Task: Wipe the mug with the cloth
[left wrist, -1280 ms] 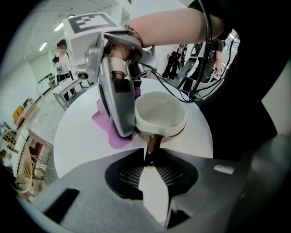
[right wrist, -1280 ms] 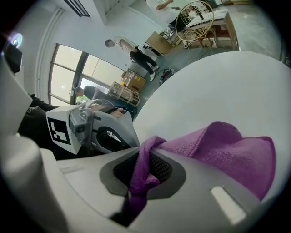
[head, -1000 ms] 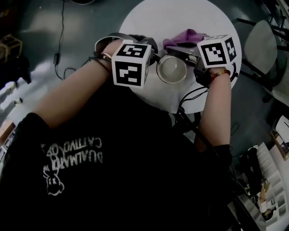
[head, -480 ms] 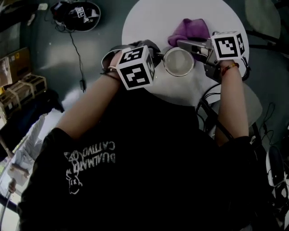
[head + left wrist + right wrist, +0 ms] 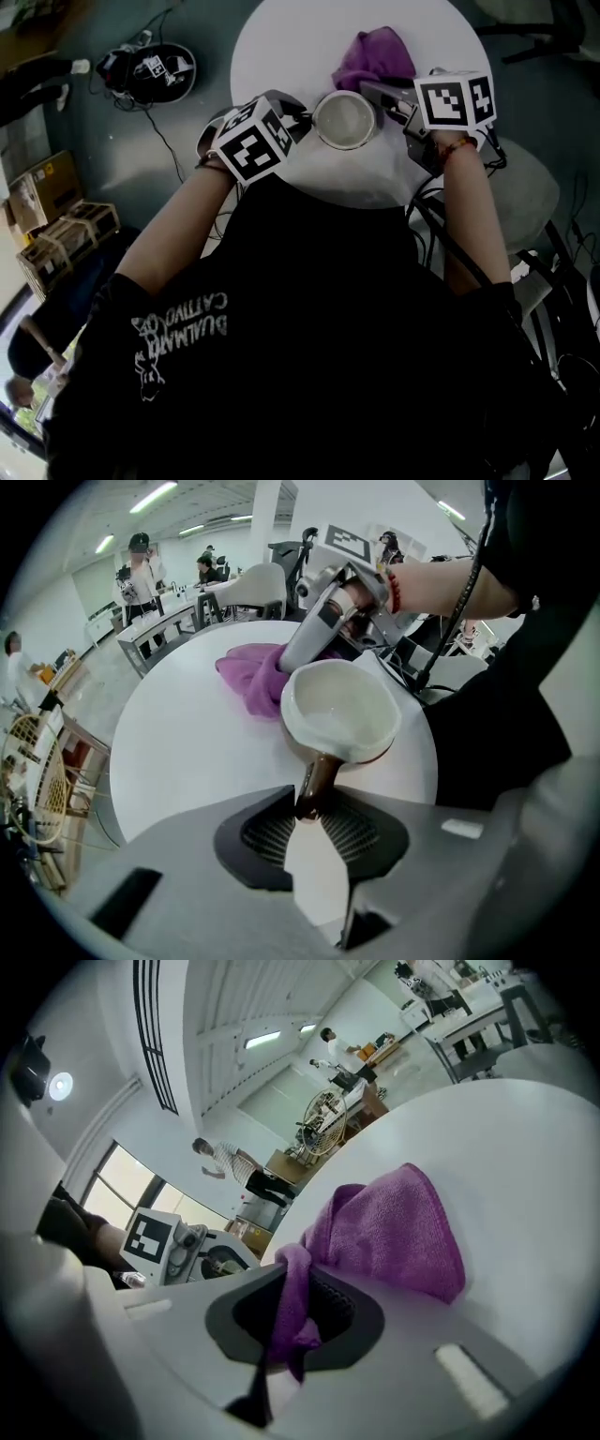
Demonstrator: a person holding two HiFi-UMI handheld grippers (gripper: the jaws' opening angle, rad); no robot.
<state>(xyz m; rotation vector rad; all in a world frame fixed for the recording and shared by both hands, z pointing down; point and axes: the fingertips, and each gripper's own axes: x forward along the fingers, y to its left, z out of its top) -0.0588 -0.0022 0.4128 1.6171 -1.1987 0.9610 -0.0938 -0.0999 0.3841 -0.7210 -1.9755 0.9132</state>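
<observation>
A mug (image 5: pixel 345 120) with a white inside and brown outside stands on the round white table (image 5: pixel 300 37). In the left gripper view the mug (image 5: pixel 339 712) is just ahead, and my left gripper (image 5: pixel 307 803) pinches its brown handle at the pad tips. Its jaws have just been opening a little, with the handle still between them. My right gripper (image 5: pixel 375 92) sits right of the mug, shut on a corner of the purple cloth (image 5: pixel 375 54). In the right gripper view, a fold of the cloth (image 5: pixel 394 1232) hangs between the pads of the right gripper (image 5: pixel 295 1321).
A black helmet-like device (image 5: pixel 150 70) and cables lie on the floor to the left. Crates (image 5: pixel 56 225) stand lower left. A grey chair seat (image 5: pixel 525 197) is at the table's right. People and desks fill the room behind.
The right gripper has shifted and turned beside the mug, keeping the cloth. The left gripper stays at the mug's handle. The head camera has swung, so the table sits higher in view.
</observation>
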